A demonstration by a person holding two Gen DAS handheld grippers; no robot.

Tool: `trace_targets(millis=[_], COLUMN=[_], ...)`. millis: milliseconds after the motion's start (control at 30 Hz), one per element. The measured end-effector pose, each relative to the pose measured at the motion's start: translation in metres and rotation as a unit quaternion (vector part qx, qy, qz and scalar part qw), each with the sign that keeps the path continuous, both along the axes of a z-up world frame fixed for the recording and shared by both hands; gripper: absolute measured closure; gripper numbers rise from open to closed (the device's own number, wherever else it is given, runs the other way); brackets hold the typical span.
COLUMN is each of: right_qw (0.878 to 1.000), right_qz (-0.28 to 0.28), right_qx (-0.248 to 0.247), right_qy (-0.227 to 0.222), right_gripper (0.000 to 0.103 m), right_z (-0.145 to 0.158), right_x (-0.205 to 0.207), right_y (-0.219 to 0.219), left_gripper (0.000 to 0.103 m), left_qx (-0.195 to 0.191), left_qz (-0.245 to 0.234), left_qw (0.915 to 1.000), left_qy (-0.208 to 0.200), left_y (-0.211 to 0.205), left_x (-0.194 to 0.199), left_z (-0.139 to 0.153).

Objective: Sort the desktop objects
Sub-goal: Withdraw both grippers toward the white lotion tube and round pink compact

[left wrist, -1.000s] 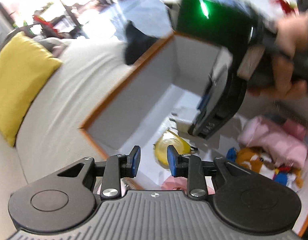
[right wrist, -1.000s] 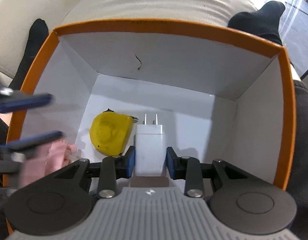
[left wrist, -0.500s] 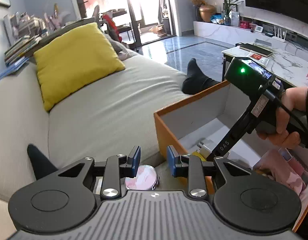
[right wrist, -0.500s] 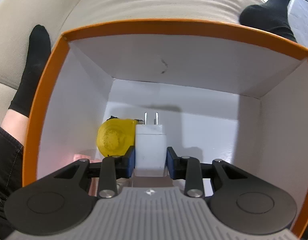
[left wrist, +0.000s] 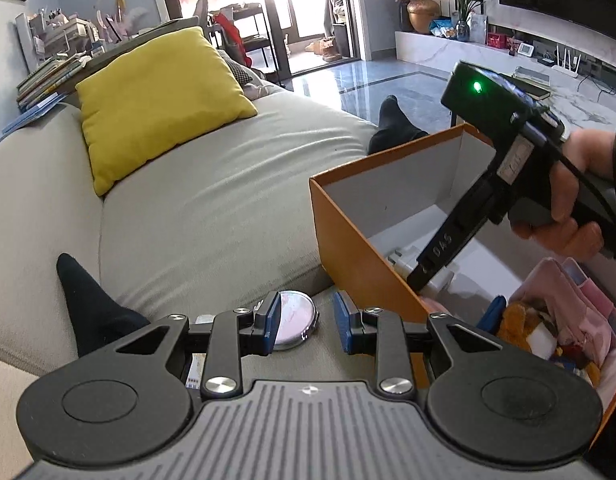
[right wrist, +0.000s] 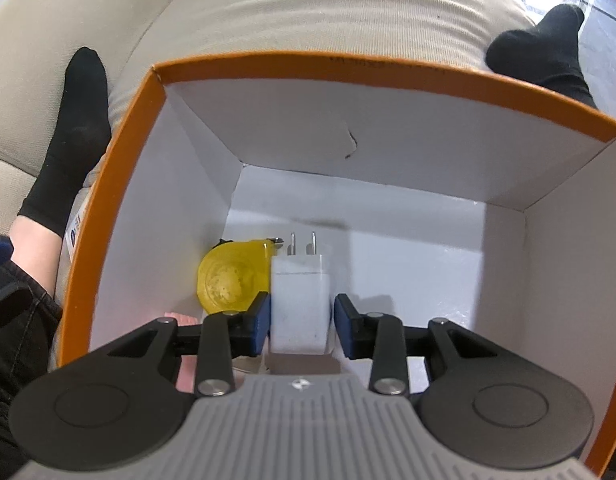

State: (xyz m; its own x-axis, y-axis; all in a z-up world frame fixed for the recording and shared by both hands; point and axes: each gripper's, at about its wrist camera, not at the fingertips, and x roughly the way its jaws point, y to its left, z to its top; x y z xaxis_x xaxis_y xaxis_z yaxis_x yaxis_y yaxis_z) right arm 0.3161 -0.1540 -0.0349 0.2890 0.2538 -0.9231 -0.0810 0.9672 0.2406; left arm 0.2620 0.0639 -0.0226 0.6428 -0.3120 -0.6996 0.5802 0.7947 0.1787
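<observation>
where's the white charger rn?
In the right wrist view, the white charger sits low in the orange box, between the fingers of the open right claw, prongs pointing away, with the yellow tape measure just to its left.

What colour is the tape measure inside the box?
Yellow; the tape measure shows best in the right wrist view.

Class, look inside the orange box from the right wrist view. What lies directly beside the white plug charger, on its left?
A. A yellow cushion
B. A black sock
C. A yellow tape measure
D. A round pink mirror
C. The yellow tape measure lies on the floor of the orange box, against the left side of the white plug charger, which sits between the fingers of the right claw.
</observation>
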Motion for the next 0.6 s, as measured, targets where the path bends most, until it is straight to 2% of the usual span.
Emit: trace_targets(millis=[33,400,600], right_qw=[1.000,0.999,1.000], right_qz=[0.001,-0.031,-0.004], right_qx=[-0.001,0.017,-0.002], right_qy=[0.000,0.012,-0.026], right_gripper=[0.067,0.067,0.067], right_z=[0.001,0.000,0.024], right_x=[0.000,0.000,-0.014], right_y=[-0.001,0.009,0.010], left_gripper=[0.069,0.069,0.069], left_qx=[0.001,0.005,0.008], left_qz=[0.001,0.022,0.039], left_qw=[1.0000,0.9997,0.9992], left_qy=[0.000,0.003,0.004], left_y=[0.001,0.007,0.017], left_x=[-0.002,-0.008,-0.017], left_z=[-0.001,0.002,0.009])
